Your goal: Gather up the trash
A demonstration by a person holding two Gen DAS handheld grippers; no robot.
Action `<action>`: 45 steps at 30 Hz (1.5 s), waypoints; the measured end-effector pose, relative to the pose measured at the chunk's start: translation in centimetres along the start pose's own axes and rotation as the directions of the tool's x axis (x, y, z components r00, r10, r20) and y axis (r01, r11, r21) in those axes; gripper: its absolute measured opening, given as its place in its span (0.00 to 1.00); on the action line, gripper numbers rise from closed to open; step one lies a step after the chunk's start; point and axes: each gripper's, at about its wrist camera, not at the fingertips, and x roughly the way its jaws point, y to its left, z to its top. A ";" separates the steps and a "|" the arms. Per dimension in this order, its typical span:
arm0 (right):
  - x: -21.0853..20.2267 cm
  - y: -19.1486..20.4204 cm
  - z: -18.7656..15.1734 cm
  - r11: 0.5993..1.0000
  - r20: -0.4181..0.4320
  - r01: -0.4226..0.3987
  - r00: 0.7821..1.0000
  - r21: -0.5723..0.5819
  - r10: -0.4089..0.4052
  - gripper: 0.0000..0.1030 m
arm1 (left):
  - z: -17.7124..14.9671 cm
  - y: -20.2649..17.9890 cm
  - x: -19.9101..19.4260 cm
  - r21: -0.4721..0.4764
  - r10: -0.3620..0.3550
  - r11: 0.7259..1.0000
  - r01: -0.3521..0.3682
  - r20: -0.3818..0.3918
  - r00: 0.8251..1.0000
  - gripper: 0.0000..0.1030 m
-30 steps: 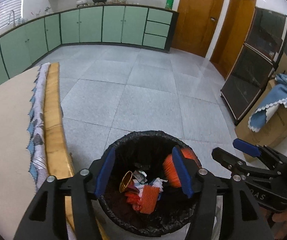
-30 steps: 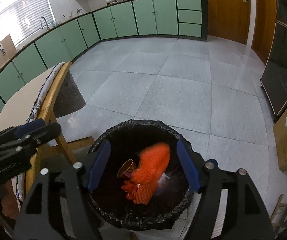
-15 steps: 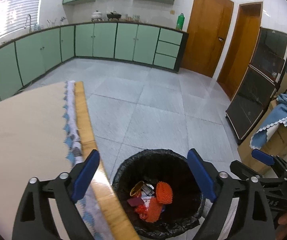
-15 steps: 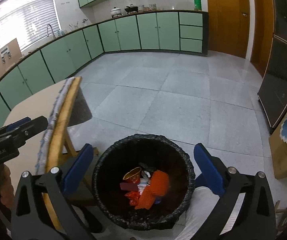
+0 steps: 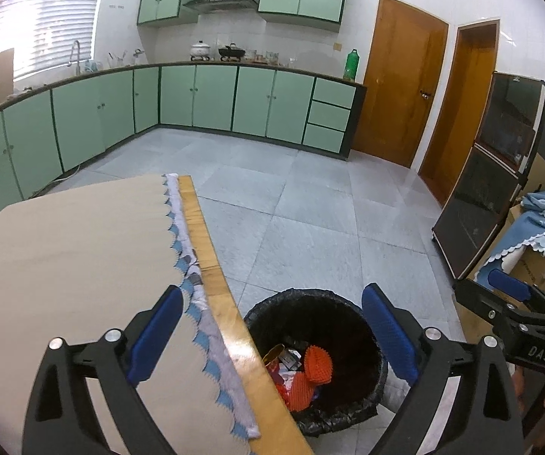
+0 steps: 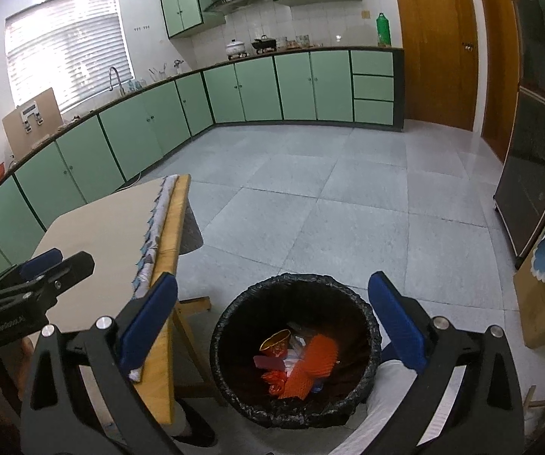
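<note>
A black-lined trash bin (image 5: 348,305) (image 6: 234,341) stands on the floor beside the table's wooden edge. In it lie an orange foam net (image 5: 318,364) (image 6: 318,352), a gold and red wrapper (image 6: 276,343) and other scraps. My left gripper (image 5: 270,299) hovers above the bin and table edge, its jaws opening, nothing between them. My right gripper (image 6: 272,284) hangs over the bin, open and empty. Each gripper shows in the other's view: the right gripper (image 5: 488,290) at the right, the left gripper (image 6: 60,261) at the left.
The table (image 5: 63,250) with a scalloped cloth edge (image 5: 196,292) sits left of the bin. Green cabinets (image 5: 196,98) line the far walls. A black glass cabinet (image 5: 500,174) and a cardboard box under blue cloth (image 5: 537,227) stand at the right.
Both grippers have risen and drawn back from the bin, and their jaws have spread wide. The orange net that was between the fingers now lies in the bin.
</note>
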 end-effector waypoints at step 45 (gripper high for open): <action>-9.0 5.8 -3.1 0.996 0.149 -0.048 0.987 -0.079 0.059 0.95 | -3.6 1.2 -11.0 -0.014 0.108 0.994 -0.107 0.140 0.984 0.91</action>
